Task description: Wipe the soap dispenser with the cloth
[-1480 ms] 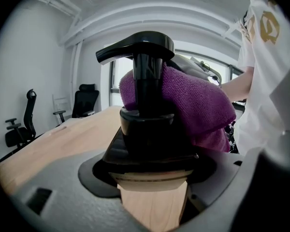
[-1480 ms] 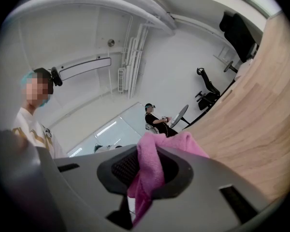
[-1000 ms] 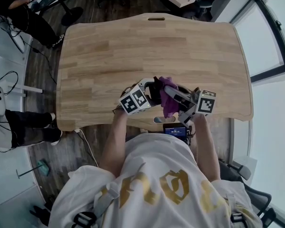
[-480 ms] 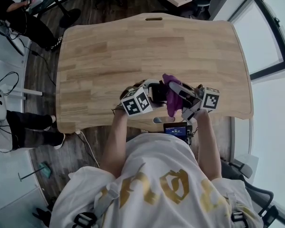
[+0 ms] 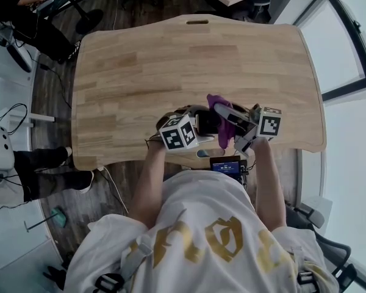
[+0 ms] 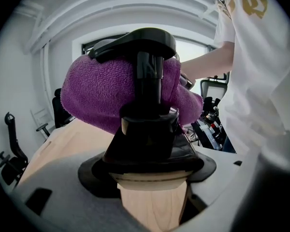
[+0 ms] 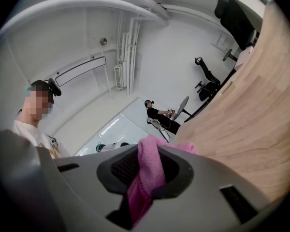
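Left gripper view: soap dispenser [image 6: 150,129] steadied for wiping
Jaws of the left gripper [image 5: 200,121] clamp the dispenser's wooden body to brace it; behind its pump head, the purple cloth [image 6: 101,95], pinched tight by the right gripper [image 5: 224,113], presses against it, over the table [image 5: 171,60]

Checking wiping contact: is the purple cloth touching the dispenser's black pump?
Touching. Left gripper view shows the purple cloth bunched against the black plastic pump, no gap.

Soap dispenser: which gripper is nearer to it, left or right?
Left. The left gripper is shut on the soap dispenser; the right gripper, beside it, reaches it only through the cloth it holds.
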Available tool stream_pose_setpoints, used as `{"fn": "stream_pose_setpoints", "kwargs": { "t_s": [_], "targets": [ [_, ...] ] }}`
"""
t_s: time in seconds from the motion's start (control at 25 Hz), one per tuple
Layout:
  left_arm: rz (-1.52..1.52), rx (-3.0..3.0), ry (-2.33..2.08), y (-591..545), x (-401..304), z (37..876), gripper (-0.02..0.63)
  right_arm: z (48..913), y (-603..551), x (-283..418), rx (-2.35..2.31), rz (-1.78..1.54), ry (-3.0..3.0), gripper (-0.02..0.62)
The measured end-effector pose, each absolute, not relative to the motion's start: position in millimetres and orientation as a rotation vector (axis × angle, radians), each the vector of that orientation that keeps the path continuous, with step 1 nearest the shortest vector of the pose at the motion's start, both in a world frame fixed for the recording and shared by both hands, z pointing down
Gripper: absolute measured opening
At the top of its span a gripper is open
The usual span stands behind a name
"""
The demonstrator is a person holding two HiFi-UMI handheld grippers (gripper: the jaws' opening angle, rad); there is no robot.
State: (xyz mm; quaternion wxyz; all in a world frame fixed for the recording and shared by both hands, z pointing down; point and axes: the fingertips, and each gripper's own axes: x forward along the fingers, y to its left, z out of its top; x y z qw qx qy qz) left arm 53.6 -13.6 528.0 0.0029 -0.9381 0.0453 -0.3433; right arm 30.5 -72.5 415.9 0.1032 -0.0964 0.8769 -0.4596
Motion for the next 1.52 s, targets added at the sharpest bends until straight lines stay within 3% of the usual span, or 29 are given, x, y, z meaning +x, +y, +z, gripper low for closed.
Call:
{"fn": "stream_pose_setpoints", "kwargs": {
  "t_s": [0.76, 1.52],
  "targets": [
    [-1.171, -2.838, -0.049, 6.1, 63.6, 539.6, 0.357, 414.9, -85.1, 16.9, -0.35, -1.349, 2.715, 0.052],
    [-1.029, -2.998, 0.183, -23.9, 45.2, 524.7, 0.357, 417.8, -78.3, 25.3, -0.302, -1.467, 2.517, 0.052]
  ]
}}
